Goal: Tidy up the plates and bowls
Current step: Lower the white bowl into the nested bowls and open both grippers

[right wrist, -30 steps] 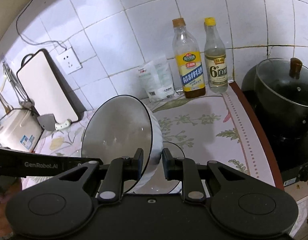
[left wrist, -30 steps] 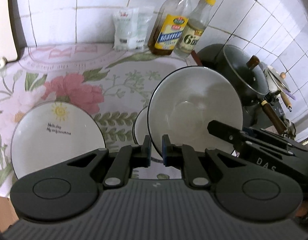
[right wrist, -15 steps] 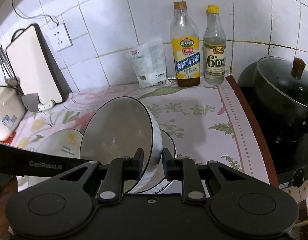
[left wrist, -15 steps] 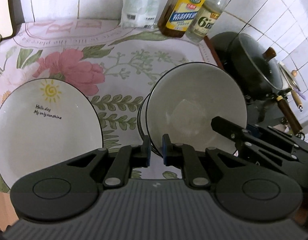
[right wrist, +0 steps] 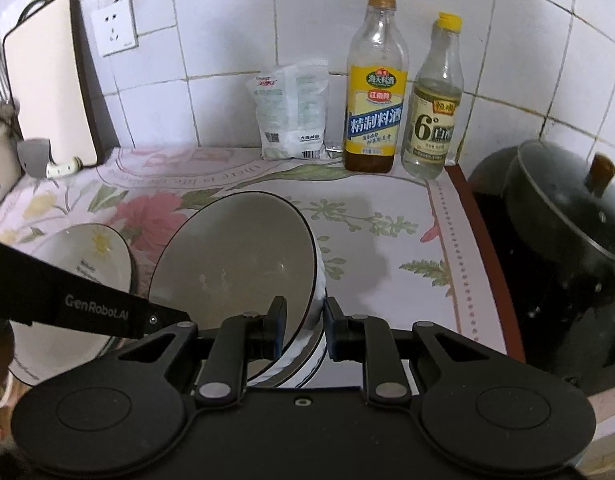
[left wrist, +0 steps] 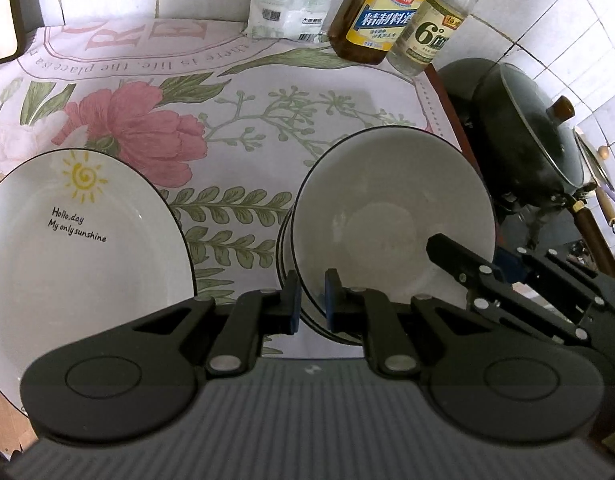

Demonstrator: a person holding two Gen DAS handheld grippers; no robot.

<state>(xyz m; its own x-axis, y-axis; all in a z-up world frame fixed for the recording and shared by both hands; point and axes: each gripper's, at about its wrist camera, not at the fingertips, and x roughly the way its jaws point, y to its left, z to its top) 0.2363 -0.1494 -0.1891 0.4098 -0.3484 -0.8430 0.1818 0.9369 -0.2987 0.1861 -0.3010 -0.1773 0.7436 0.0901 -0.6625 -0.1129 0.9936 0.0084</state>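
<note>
Although both grippers meet on the same dish, the scene reads best from the sun plate (left wrist: 67, 248) outward. That plate lies flat on the flowered cloth (left wrist: 235, 92), with its printed sun toward the wall. To its right sits the bowl (left wrist: 391, 216), white with a dark rim, tilted up toward the cameras and nested on at least one more bowl (left wrist: 285, 256), whose rims show just beneath its left edge. The left gripper (left wrist: 309, 306) has its jaws narrow, pinched on the near-left rim of the bowl. The right gripper (right wrist: 303, 328) clamps the rim on the bowl's other side, its jaws likewise narrow with the wall of the bowl between them. Farther right of the plate, past the bowl and against the tiles, stand a white packet (right wrist: 293, 112), a yellow-labelled bottle (right wrist: 375, 92) and a clear vinegar bottle (right wrist: 435, 104). Beyond the cloth's edge sits a dark lidded pot (right wrist: 563, 216).

The step in hand appears to be stacking: the bowl looks almost seated on the pile, though not yet level. The next move likely calls for lowering the raised far edge until the bowl sits square in the one below, then opening both sets of jaws without dragging the rim sideways. The plate seems still to await its place.
</note>
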